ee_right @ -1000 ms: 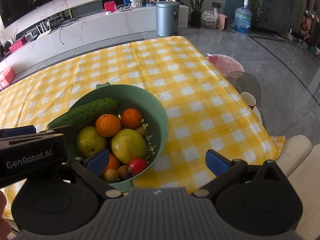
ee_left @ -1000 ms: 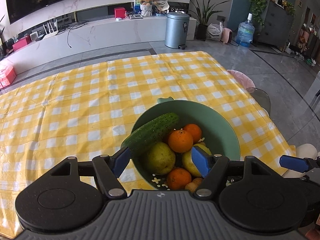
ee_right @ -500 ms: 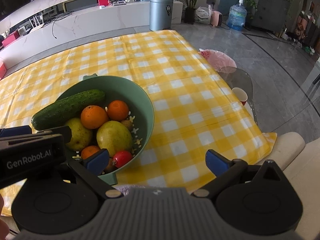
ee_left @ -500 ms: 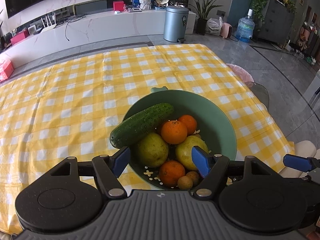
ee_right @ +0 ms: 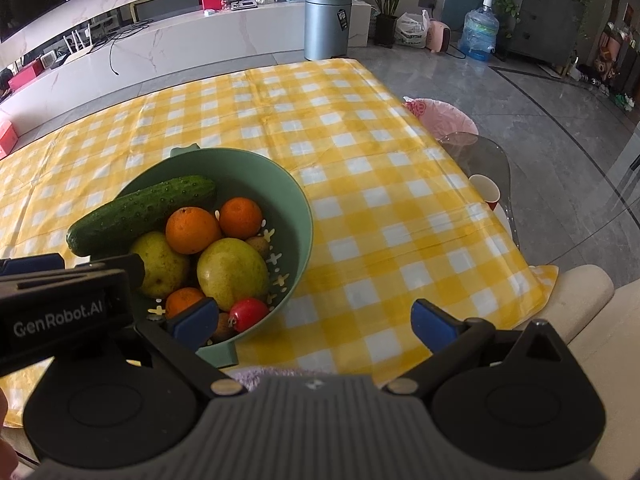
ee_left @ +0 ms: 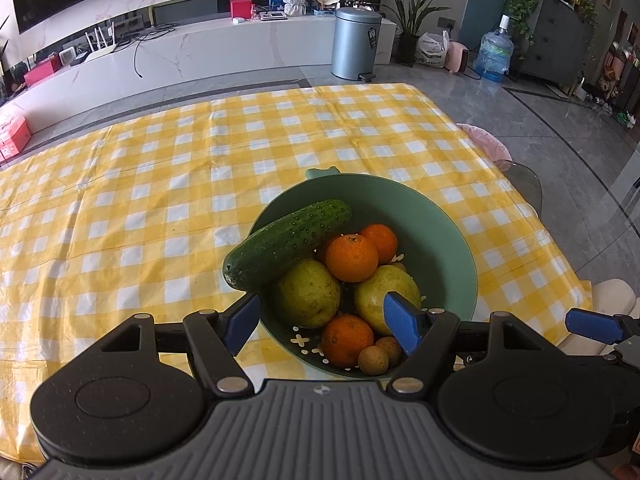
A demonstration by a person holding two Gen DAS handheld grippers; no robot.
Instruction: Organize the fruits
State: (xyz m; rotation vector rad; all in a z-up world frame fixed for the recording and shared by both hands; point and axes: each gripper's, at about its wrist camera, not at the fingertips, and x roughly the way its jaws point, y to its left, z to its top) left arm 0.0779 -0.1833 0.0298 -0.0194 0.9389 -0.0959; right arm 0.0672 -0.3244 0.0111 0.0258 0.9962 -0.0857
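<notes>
A green colander bowl (ee_left: 448, 236) (ee_right: 288, 196) sits near the table's right front corner. In it lie a cucumber (ee_left: 288, 242) (ee_right: 140, 212), three oranges (ee_left: 352, 258), two yellow-green pears (ee_left: 308, 294) (ee_right: 232, 272), small brown longans (ee_left: 374, 358) and a red fruit (ee_right: 249, 313). My left gripper (ee_left: 323, 322) hovers open above the bowl's near side, nothing between its blue pads. To the bowl's right my right gripper (ee_right: 316, 320) stands open over the cloth and holds nothing. The left gripper's body (ee_right: 60, 304) shows at the left of the right wrist view.
The table wears a yellow-and-white checked cloth (ee_left: 160, 184). A pink-cushioned clear chair (ee_right: 444, 116) with a paper cup (ee_right: 485, 192) stands off the right edge. A cream seat (ee_right: 584, 292) lies at the near right. A metal bin (ee_left: 355, 42) and water jug (ee_left: 495, 56) stand beyond.
Both views have drawn back a little, so the bowl sits further ahead of the fingers. Neither gripper's jaws have visibly changed.
</notes>
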